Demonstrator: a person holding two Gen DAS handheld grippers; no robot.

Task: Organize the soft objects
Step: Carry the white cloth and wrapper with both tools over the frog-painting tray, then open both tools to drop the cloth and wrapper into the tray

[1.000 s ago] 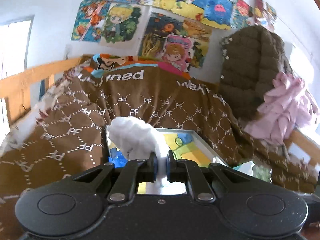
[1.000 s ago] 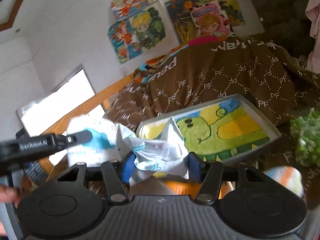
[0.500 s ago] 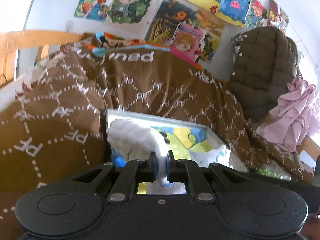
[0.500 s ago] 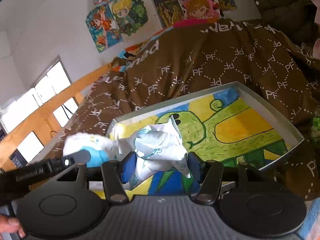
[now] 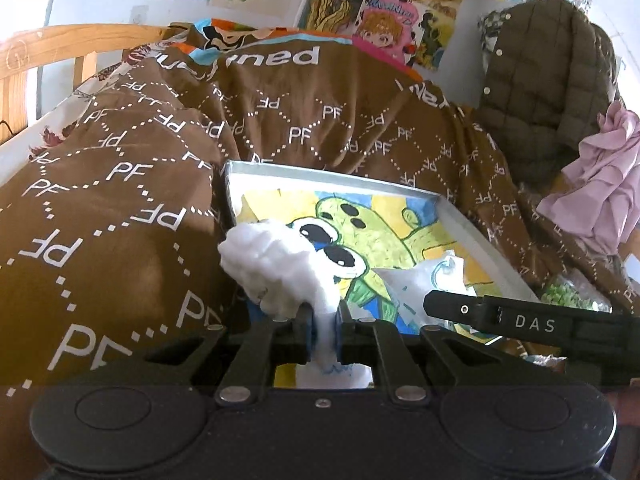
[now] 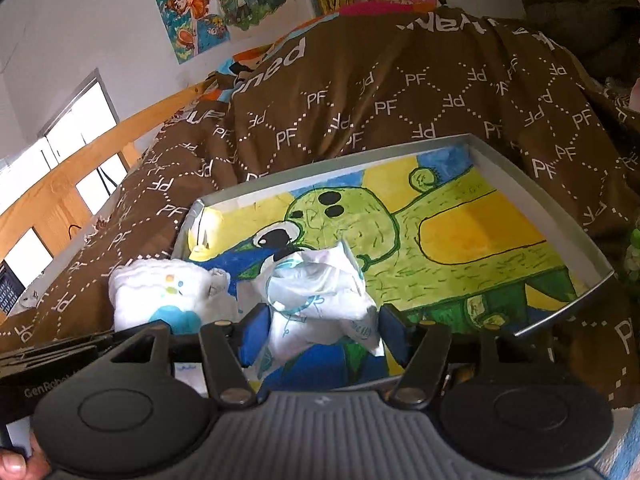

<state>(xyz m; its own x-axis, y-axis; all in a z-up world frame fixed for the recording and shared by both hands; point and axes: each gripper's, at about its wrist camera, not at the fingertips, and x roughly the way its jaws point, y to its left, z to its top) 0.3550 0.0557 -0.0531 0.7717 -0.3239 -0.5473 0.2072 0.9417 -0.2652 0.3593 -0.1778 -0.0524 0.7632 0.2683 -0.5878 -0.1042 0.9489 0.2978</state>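
A bed fills the room's middle, draped in a brown blanket [image 5: 132,208] printed with white dotted diamonds and "PF" letters, with a wooden rail [image 5: 76,44] on the left, cartoon posters [image 5: 384,4] on the white wall, and a quilted olive jacket [image 5: 548,92] and a pink cloth [image 5: 600,184] at the right. On the blanket lies a shallow grey tray [image 6: 532,184], rectangular, its floor covered by a crayon-like drawing of a green creature on yellow and blue. The left gripper [image 5: 323,330] pinches a thin fold of a white diaper [image 5: 272,264] between blue pads nearly pressed together; the soft, puffy bundle rises from the jaws and leans up and left, its long axis running away from the gripper, over the tray's near left corner. In the right view the same bundle [image 6: 168,292] shows a quilted face with coloured dots and a blue patch. The right gripper [image 6: 320,334] stands about half open, its jaws having just widened, around a second, crumpled diaper [image 6: 320,296]; this one is crinkly, thin and white with pale blue print, peaked upward toward the tray's far side, resting low over the tray's near edge. Its sides lie close to both pads, though whether they press it I cannot tell. A fingertip [image 6: 14,466] shows at the lower left corner.
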